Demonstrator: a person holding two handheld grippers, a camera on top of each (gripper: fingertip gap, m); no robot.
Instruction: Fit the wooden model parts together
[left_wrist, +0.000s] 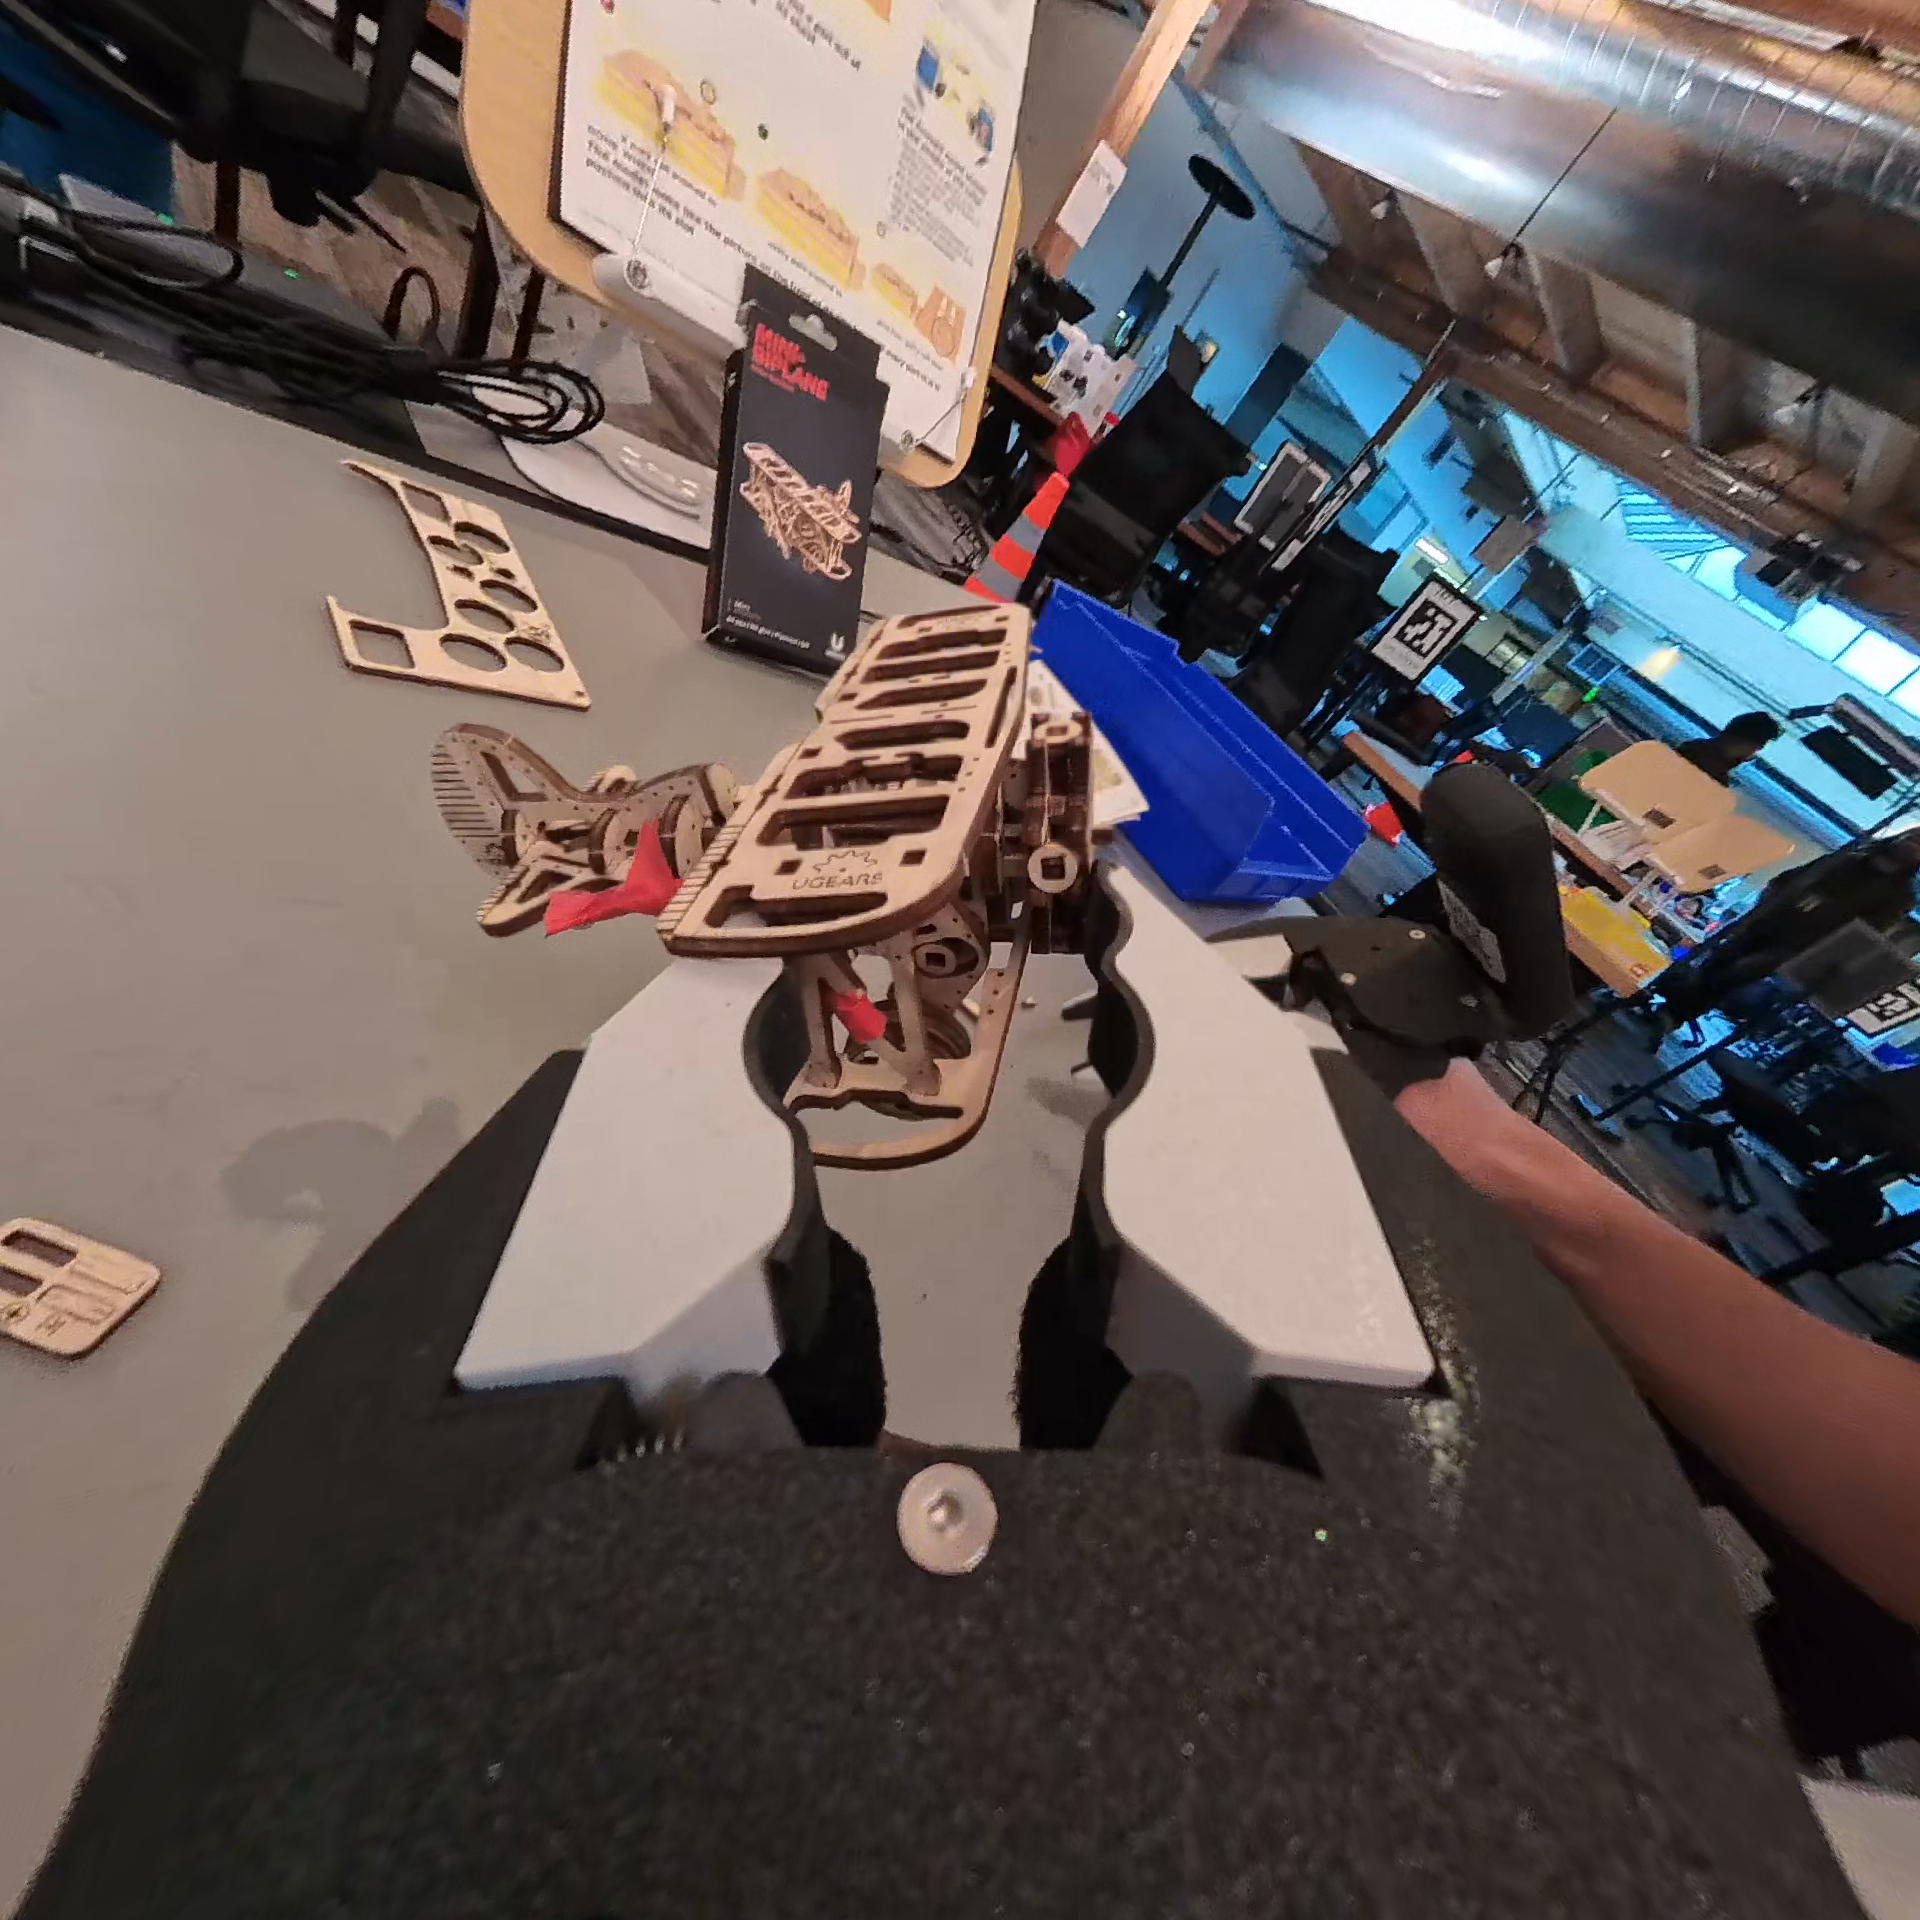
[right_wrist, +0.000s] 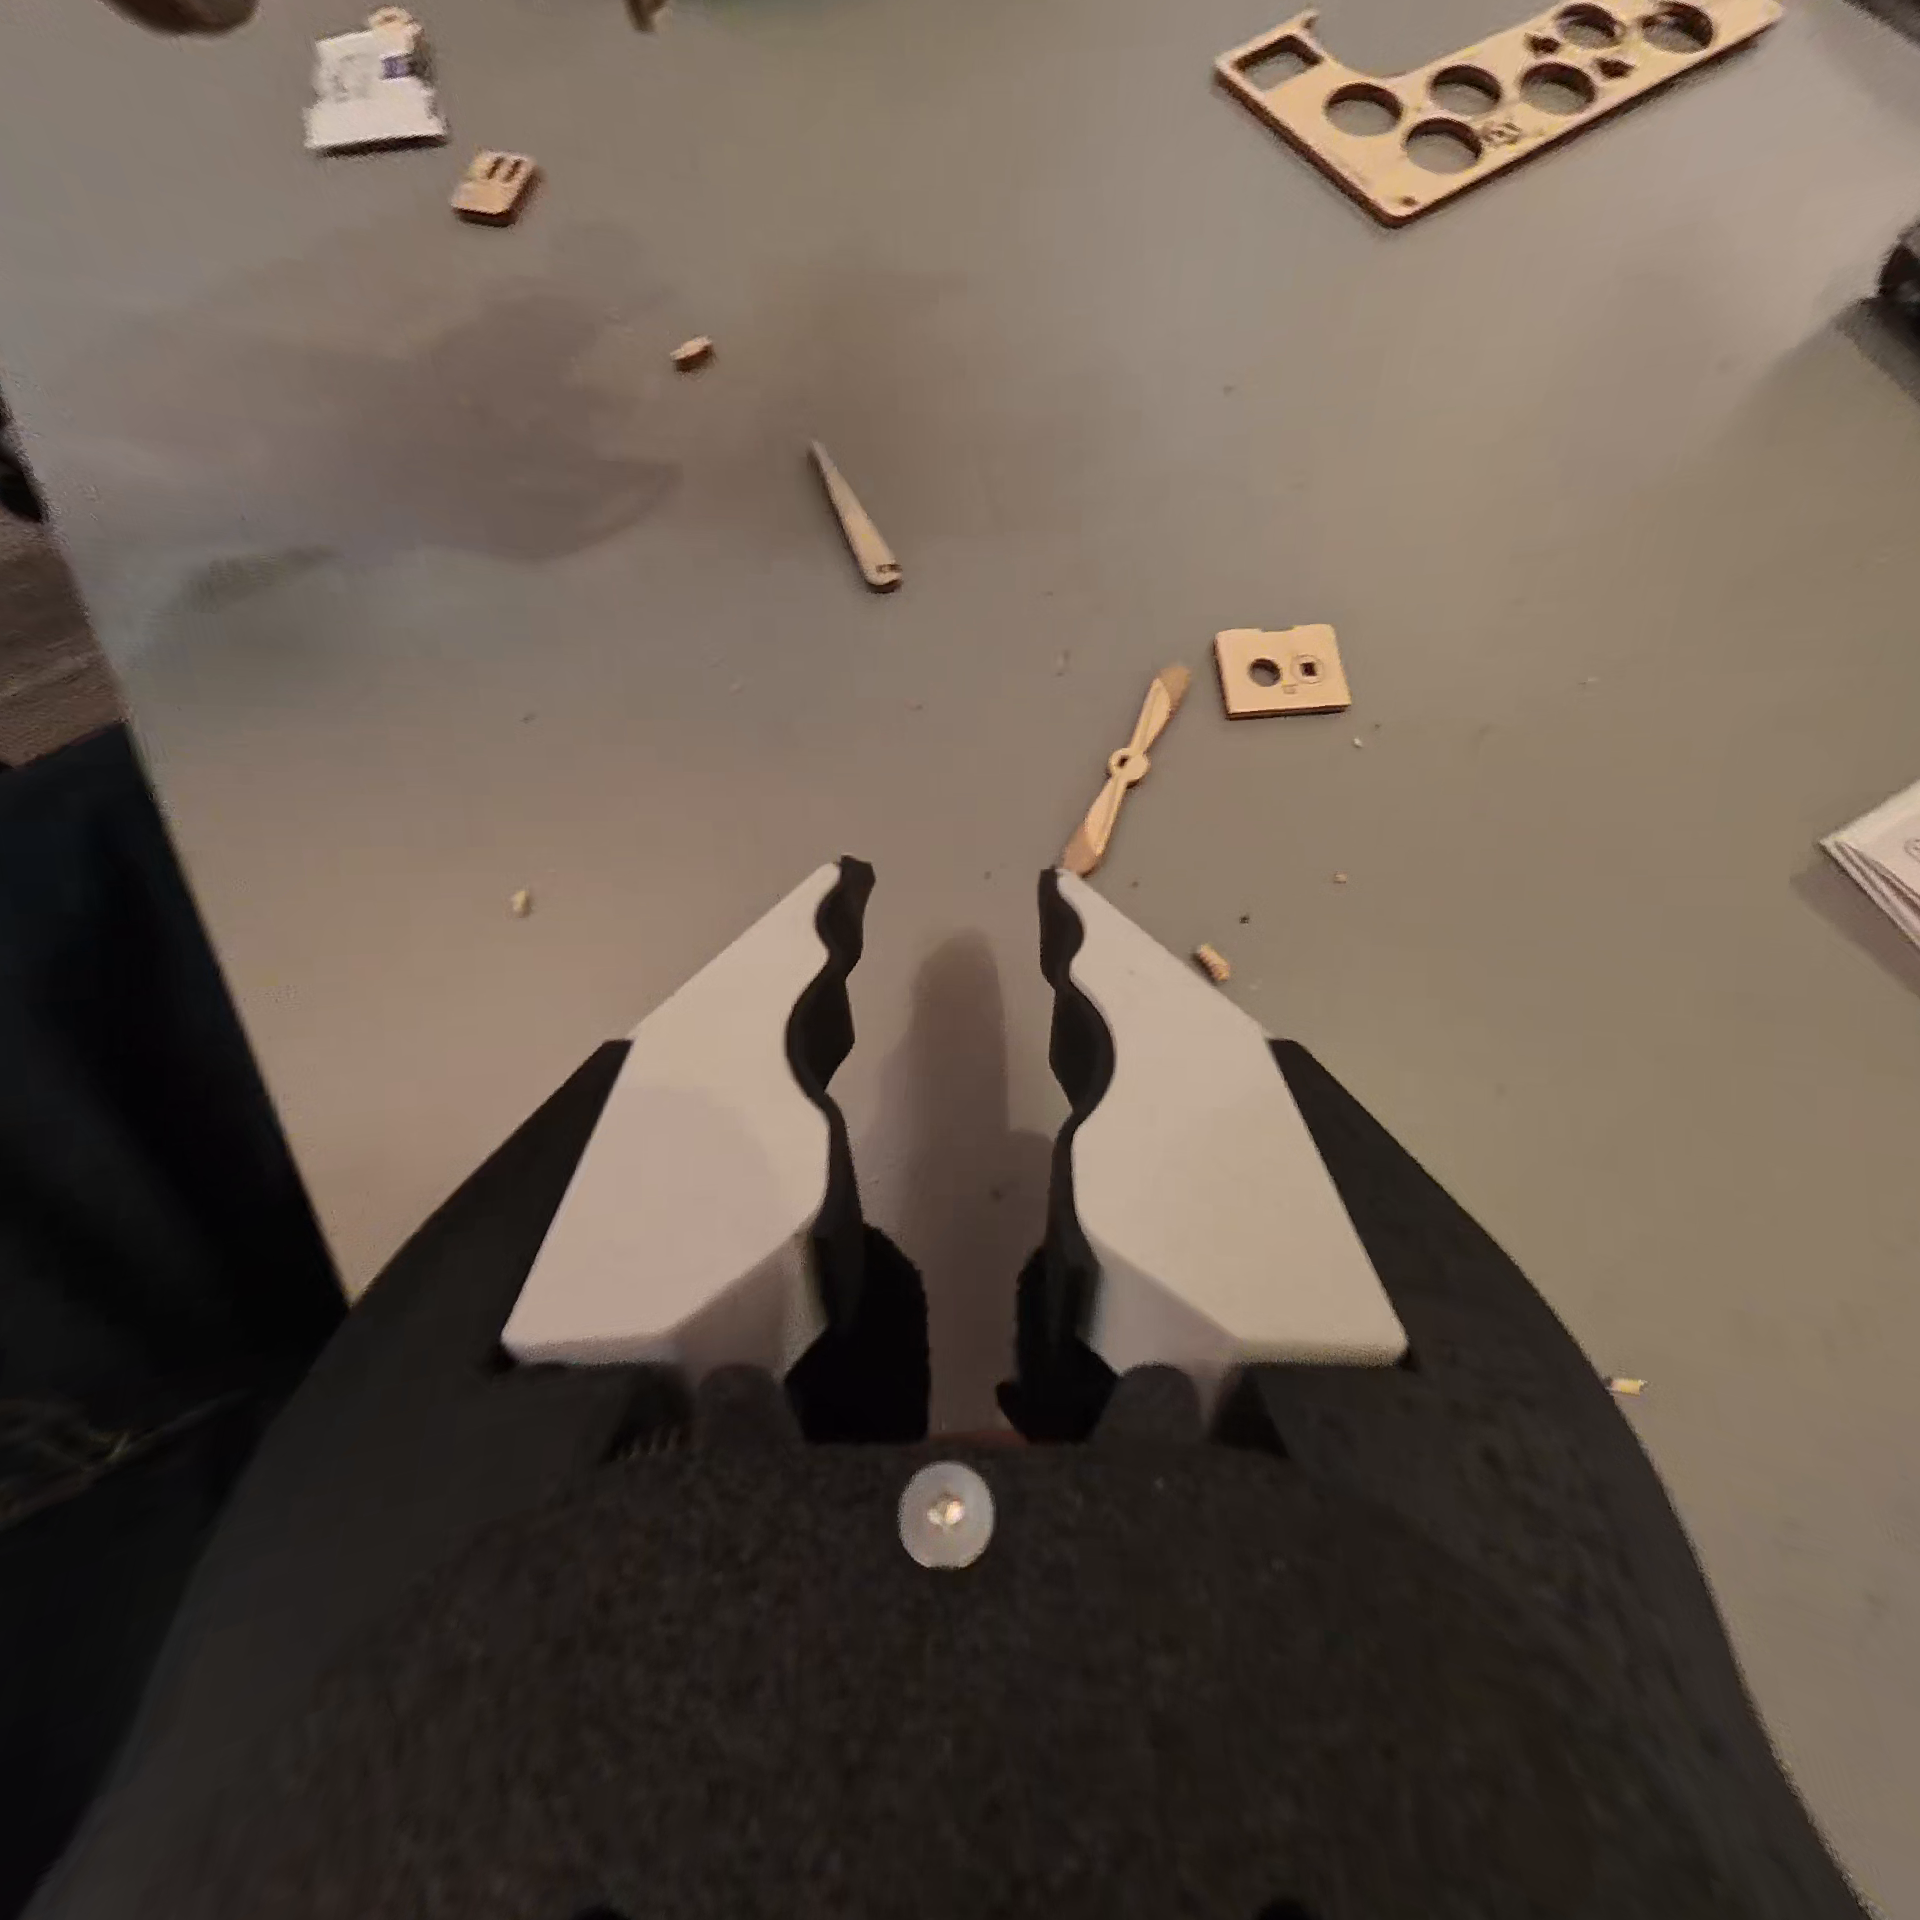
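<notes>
In the left wrist view, the left gripper (left_wrist: 935, 997) sits at centre frame, its grey fingers clamped on the wooden biplane model (left_wrist: 831, 862), which is held above the grey table (left_wrist: 208, 935) with its tail pointing to the left. Red tape scraps cling to the fuselage. Behind it stand a black product box (left_wrist: 795, 499) and a blue bin (left_wrist: 1174, 727); a punched-out wooden sheet (left_wrist: 457, 592) lies at upper left. In the right wrist view, the right gripper (right_wrist: 951, 883) hangs over the table with its fingers apart and nothing between them. Just beyond its right fingertip lies a wooden propeller (right_wrist: 1127, 769), then a small square plate (right_wrist: 1281, 670) and a tapered wooden stick (right_wrist: 854, 516) farther up.
</notes>
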